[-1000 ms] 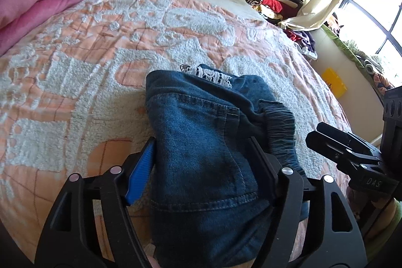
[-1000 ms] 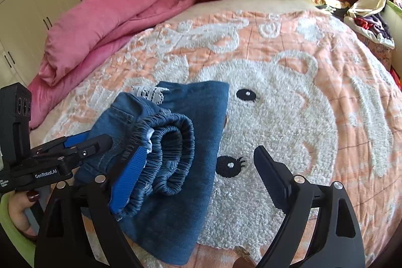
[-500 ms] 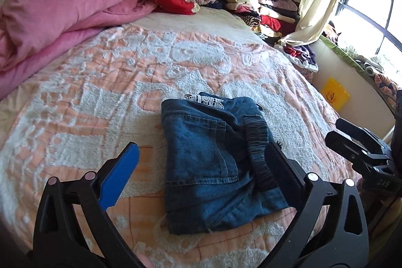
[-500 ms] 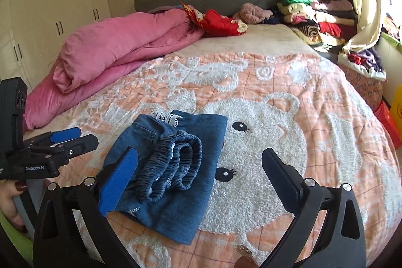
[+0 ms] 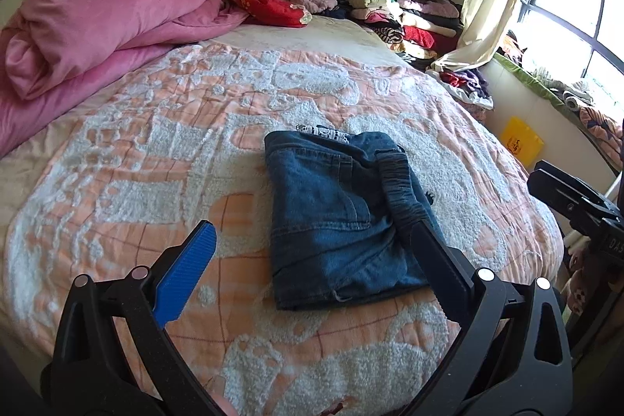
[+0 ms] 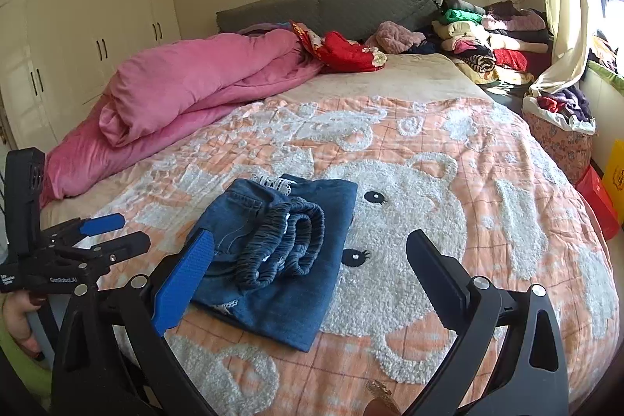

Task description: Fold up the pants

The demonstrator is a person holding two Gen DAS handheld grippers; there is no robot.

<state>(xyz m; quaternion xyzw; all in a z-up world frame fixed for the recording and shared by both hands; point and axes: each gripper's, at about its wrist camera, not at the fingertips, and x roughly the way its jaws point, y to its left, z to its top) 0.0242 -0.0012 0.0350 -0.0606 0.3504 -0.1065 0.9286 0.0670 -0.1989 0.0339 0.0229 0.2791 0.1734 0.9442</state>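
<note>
The blue denim pants (image 5: 343, 217) lie folded in a compact stack on the peach bedspread (image 5: 156, 158) with white bear figures, the elastic waistband rolled on top (image 6: 288, 240). My left gripper (image 5: 311, 227) hovers in front of the stack, open wide, touching nothing. In the right wrist view the pants (image 6: 280, 283) sit just beyond my right gripper (image 6: 310, 236), also open and empty. The left gripper (image 6: 130, 231) shows at the left edge, held by a hand (image 6: 17, 314). The right gripper (image 5: 540, 174) reaches in from the right edge of the left wrist view.
A rolled pink duvet (image 6: 187, 84) lies along the bed's left side. Red and mauve garments (image 6: 343, 51) sit by the grey headboard. Stacks of folded clothes (image 6: 483, 38), a curtain, a full laundry basket (image 6: 561, 127) and a yellow bag (image 5: 520, 141) stand to the right. Wardrobes (image 6: 89, 38) line the left wall.
Both grippers have drawn back and upward from the pants. The left jaws, which straddled the denim, have spread wide and let it go. The folded stack stays put.
</note>
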